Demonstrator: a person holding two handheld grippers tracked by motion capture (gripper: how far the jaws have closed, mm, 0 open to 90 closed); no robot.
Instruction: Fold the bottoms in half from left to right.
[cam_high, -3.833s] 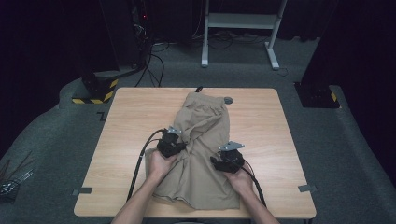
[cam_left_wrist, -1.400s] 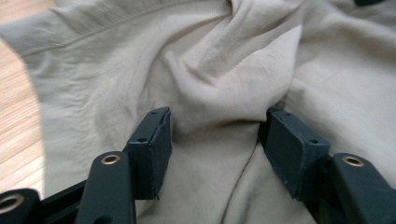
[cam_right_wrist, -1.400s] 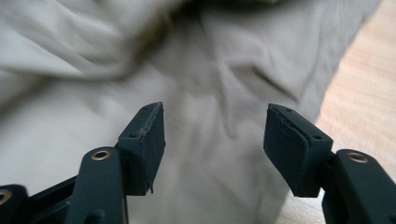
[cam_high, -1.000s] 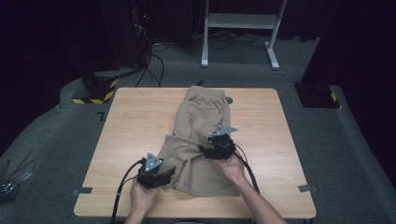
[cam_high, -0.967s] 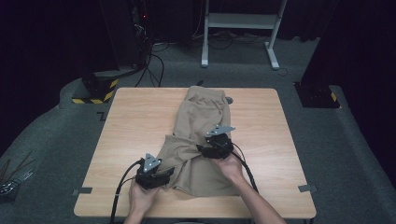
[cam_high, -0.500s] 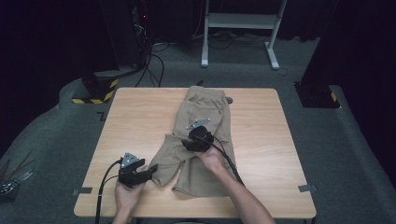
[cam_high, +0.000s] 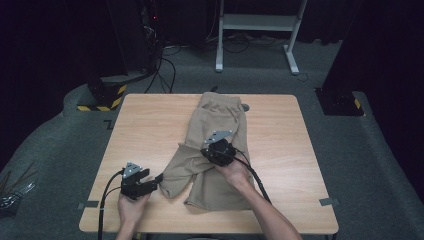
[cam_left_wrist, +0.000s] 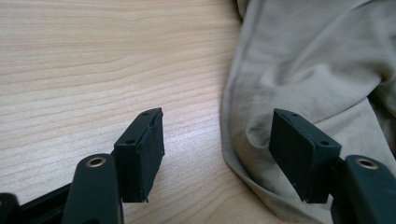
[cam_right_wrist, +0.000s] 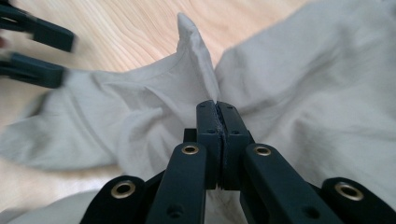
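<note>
Light wooden rectangular desk (cam_high: 145, 125) on grey carpeted floor (cam_high: 60, 150); wide bare wood left and right of garment. Tan cotton shorts (cam_high: 220, 120) lie mid-desk, waistband at far edge, one leg pulled sideways toward near-left, fabric creased and bunched at crotch. Right hand-held gripper (cam_high: 210, 152) mid-shorts, jaws pressed together, pinching raised fold of tan cloth (cam_right_wrist: 196, 60). Left hand-held gripper (cam_high: 156, 180) near desk's front-left, jaws spread, straddling leg hem (cam_left_wrist: 233, 140), not gripping. Far gripper in right gripper view blurred. Room beyond dark, hard to make out.
</note>
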